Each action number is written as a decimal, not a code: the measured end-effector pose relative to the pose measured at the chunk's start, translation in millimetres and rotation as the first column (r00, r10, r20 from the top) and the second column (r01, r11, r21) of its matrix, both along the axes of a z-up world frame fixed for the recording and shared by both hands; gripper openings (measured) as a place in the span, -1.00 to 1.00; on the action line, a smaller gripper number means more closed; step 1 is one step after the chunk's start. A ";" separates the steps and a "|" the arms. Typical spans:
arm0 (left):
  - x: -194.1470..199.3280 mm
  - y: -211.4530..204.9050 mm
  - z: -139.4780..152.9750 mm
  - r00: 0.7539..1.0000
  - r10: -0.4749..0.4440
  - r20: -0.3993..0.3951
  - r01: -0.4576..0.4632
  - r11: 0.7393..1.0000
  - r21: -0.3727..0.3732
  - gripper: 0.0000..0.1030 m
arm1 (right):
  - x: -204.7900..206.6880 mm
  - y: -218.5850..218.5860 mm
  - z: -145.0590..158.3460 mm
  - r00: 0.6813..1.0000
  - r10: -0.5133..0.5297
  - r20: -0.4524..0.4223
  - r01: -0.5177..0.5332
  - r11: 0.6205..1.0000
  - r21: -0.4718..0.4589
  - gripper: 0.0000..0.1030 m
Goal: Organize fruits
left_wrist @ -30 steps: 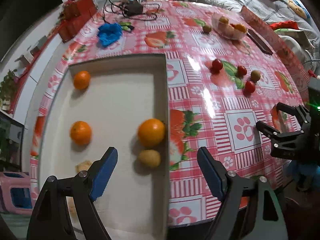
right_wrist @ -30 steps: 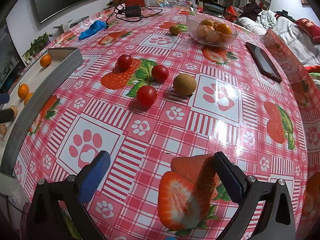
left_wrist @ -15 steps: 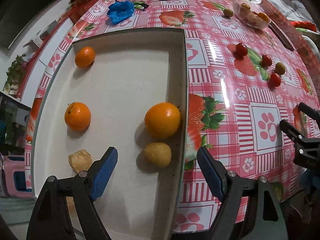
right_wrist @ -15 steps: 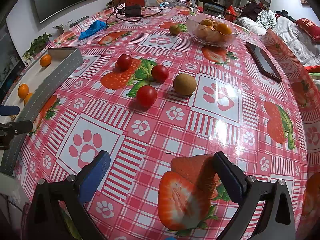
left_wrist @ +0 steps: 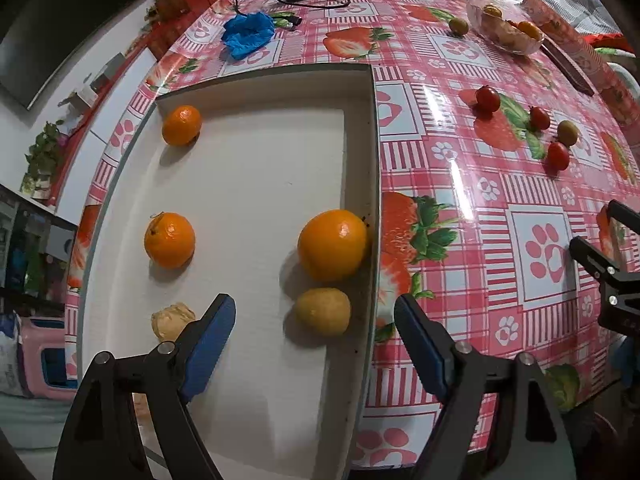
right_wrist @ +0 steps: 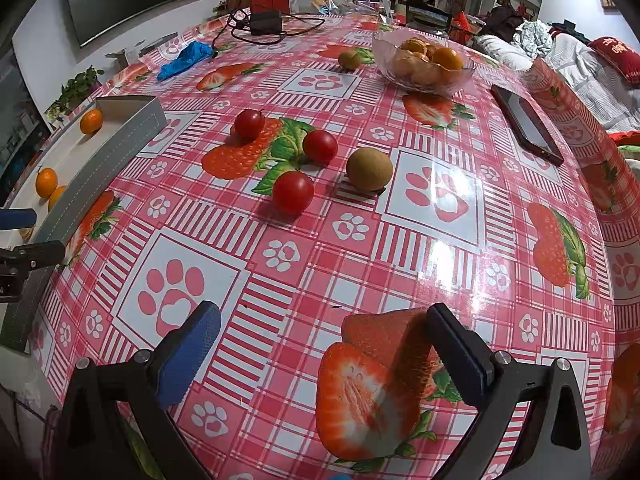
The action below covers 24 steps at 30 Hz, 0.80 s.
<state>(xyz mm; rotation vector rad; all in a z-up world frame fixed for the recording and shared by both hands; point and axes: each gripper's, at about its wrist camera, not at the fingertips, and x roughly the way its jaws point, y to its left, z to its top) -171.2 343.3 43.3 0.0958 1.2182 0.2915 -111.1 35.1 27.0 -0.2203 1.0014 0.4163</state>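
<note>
A white tray (left_wrist: 256, 168) holds three oranges: a large one (left_wrist: 332, 245) by its right wall, one at mid left (left_wrist: 169, 239), one at the far left (left_wrist: 181, 125). A yellow-brown fruit (left_wrist: 323, 311) and a wrinkled pale fruit (left_wrist: 171, 321) lie near the front. My left gripper (left_wrist: 314, 344) is open and empty over the tray's near end. Three red tomatoes (right_wrist: 293, 192) (right_wrist: 319, 147) (right_wrist: 249, 123) and a brown kiwi-like fruit (right_wrist: 369, 169) lie on the tablecloth. My right gripper (right_wrist: 324, 356) is open and empty, well short of them.
A glass bowl (right_wrist: 424, 66) of oranges stands at the back with a green-brown fruit (right_wrist: 349, 59) beside it. A dark phone (right_wrist: 526, 123) lies at the right. A blue cloth (right_wrist: 184, 60) and a charger with cables (right_wrist: 265, 22) lie at the back left.
My left gripper has moved closer over the tray's near end, so the fruits in it look larger. The right gripper has not moved.
</note>
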 end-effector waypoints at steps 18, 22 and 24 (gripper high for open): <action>-0.2 -0.3 4.9 1.000 -0.006 0.010 0.006 1.000 0.008 0.64 | -1.5 -1.2 -1.4 1.000 -0.003 0.001 0.003 1.000 0.004 1.00; 0.8 -3.9 25.0 0.997 -0.038 0.066 0.041 0.998 -0.042 0.64 | 2.7 1.3 1.0 1.000 -0.004 -0.022 0.004 1.000 -0.006 1.00; 3.9 -10.1 38.0 0.993 -0.062 0.100 0.066 0.997 -0.038 0.64 | 6.0 1.7 1.9 0.999 0.006 -0.037 -0.007 1.000 -0.013 1.00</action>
